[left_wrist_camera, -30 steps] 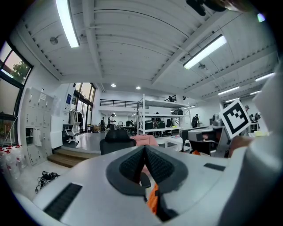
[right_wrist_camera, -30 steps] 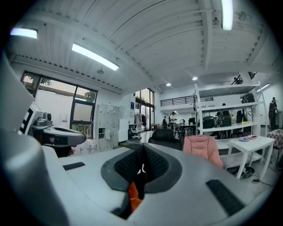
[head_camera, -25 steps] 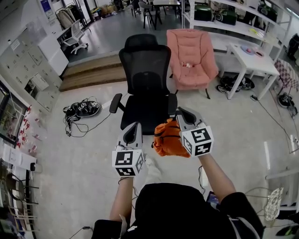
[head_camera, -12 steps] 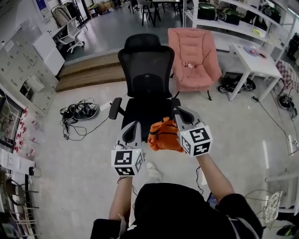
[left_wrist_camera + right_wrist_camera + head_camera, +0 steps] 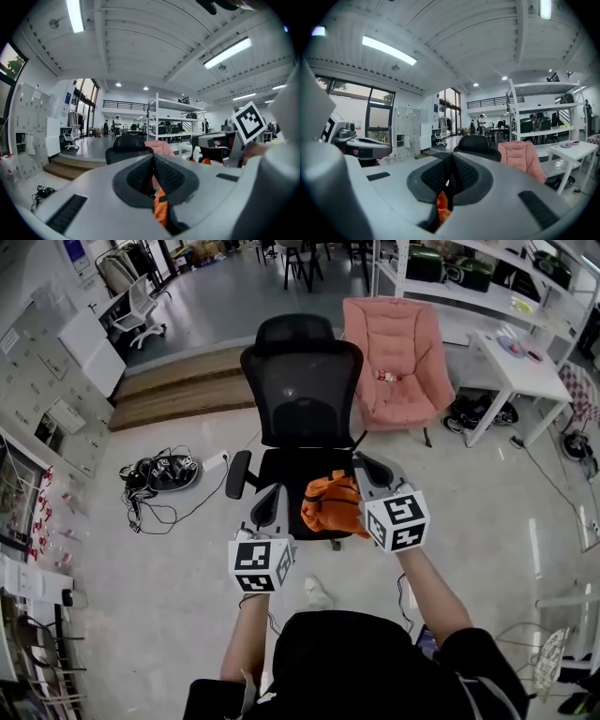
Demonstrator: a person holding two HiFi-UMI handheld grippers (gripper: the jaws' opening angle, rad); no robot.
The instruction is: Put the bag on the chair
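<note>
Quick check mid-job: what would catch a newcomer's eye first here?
The orange bag hangs in the middle of the head view, pinched between the left gripper and the right gripper. Just beyond it stands the black office chair, its seat towards the person, with a pink armchair to the right of it.

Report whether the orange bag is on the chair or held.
Held, not on the chair: the left gripper and right gripper are each shut on the orange bag, hanging between them.

left tongs (image 5: 270,497): clamped on bag (image 5: 330,505) | right tongs (image 5: 361,465): clamped on bag | forearms: stretched forward, side by side
</note>
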